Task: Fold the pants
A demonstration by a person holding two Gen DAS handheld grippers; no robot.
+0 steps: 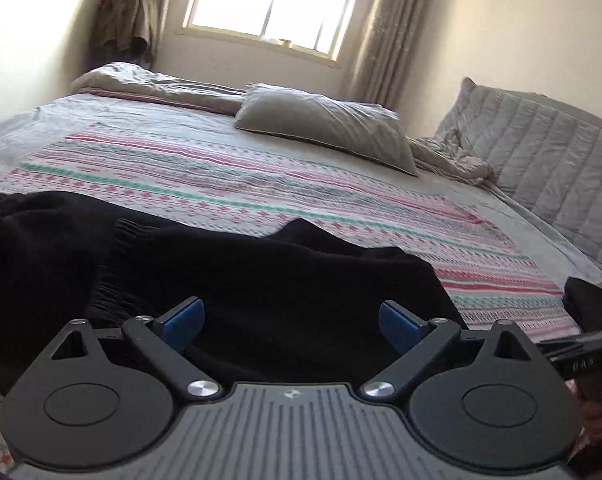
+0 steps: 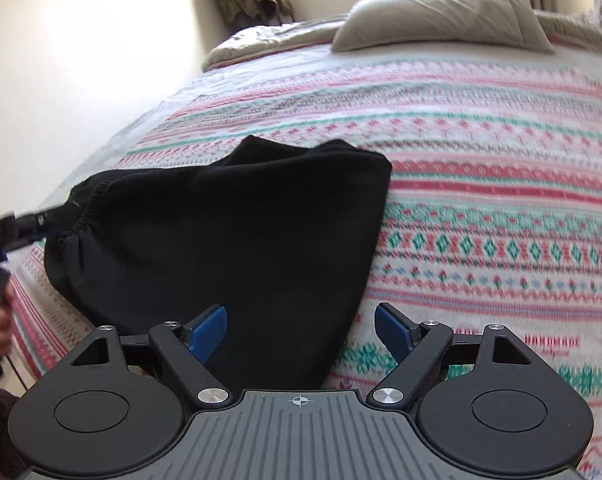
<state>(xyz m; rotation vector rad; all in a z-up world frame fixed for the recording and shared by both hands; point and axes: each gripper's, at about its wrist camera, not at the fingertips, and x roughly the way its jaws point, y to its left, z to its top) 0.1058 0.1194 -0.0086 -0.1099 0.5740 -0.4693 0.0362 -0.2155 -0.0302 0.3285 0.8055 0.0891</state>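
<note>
Patterned bedspread (image 2: 481, 184), one black pants (image 2: 229, 232), one pillow (image 1: 325, 124), left gripper (image 1: 291, 322) and right gripper (image 2: 301, 330) both spread, empty

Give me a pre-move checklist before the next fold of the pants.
1. Left gripper open: ok, jaws wide apart.
2. Right gripper open: ok, nothing between its pads.
3. Pants on the bedspread: ok, lying in a bunched heap.
4. Pants flat enough to fold: not ok, ridges and overlapping layers show.
5. Waistband found: ok, at the heap's left edge in the right wrist view.
6. Legs aligned: cannot tell, black cloth hides the seams.
</note>
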